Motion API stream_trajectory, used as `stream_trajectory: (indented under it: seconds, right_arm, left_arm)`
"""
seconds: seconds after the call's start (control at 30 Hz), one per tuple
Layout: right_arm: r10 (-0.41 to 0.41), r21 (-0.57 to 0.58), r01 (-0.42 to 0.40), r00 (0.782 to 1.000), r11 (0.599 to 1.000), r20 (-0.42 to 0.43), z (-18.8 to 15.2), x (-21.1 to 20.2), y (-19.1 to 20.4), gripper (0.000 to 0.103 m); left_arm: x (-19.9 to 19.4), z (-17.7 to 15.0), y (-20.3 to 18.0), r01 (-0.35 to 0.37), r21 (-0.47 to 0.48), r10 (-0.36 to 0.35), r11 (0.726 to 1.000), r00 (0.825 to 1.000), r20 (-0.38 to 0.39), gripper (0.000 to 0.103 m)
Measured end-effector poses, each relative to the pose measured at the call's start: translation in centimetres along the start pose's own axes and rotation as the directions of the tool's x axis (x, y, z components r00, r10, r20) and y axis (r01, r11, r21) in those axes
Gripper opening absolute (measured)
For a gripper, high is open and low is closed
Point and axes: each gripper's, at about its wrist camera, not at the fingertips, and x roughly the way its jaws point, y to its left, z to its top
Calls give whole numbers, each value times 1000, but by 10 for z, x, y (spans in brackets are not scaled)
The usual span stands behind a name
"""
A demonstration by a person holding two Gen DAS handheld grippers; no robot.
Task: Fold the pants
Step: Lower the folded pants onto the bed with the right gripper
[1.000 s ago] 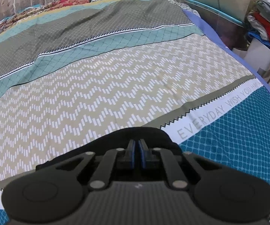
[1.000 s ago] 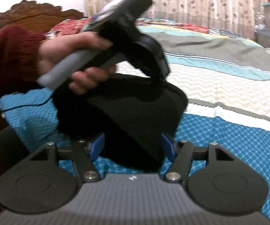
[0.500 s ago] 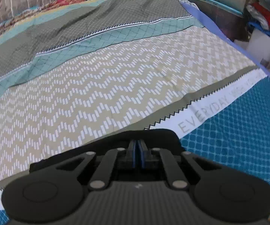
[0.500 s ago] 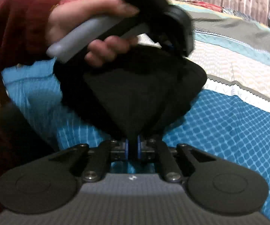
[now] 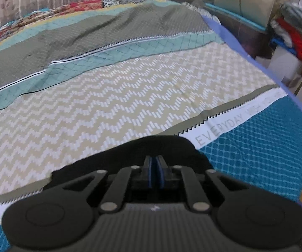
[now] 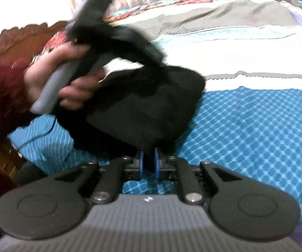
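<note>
black pants (image 6: 151,109), both grippers pinching them

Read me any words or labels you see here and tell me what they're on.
"EVERYDAY": grey letters on the bedspread's white band.
More words follow on that band, too blurred to read.
Small white mark on each gripper body: a logo, not readable as text.
Nothing else is legible.
</note>
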Motion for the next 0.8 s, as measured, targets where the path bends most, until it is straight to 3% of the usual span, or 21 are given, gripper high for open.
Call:
stream_trajectory:
  seconds: [0.13,0.27,0.53,0.57,0.63,0.8]
  right_arm:
    - [-14,92,8,998,996,66,8,-18,-9,17]
    - [18,193,-40,993,980,115,20,-18,-5,20]
    - [20,252,-45,995,967,103,40,17,31,35]
    - [11,260,-35,996,965,93,41,23,35,36]
    - [-19,282,-2,997,960,69,41,36,38,39]
    - [-75,383,59,997,922,27,29,56,37,42]
  left_arm:
    - [-27,-19,19,-35,-48,35,998,999,-5,10]
    - [-44,-45,43,-73,-127,72,989,997,-15,12]
    - [-70,-85,76,-99,-232,99,968,995,-12,14]
    - [-71,-88,77,-114,-232,115,966,993,-11,16]
    - [-73,-95,77,-146,-227,150,963,989,-1,34]
    - [-68,-110,85,-140,-252,140,958,990,-17,39]
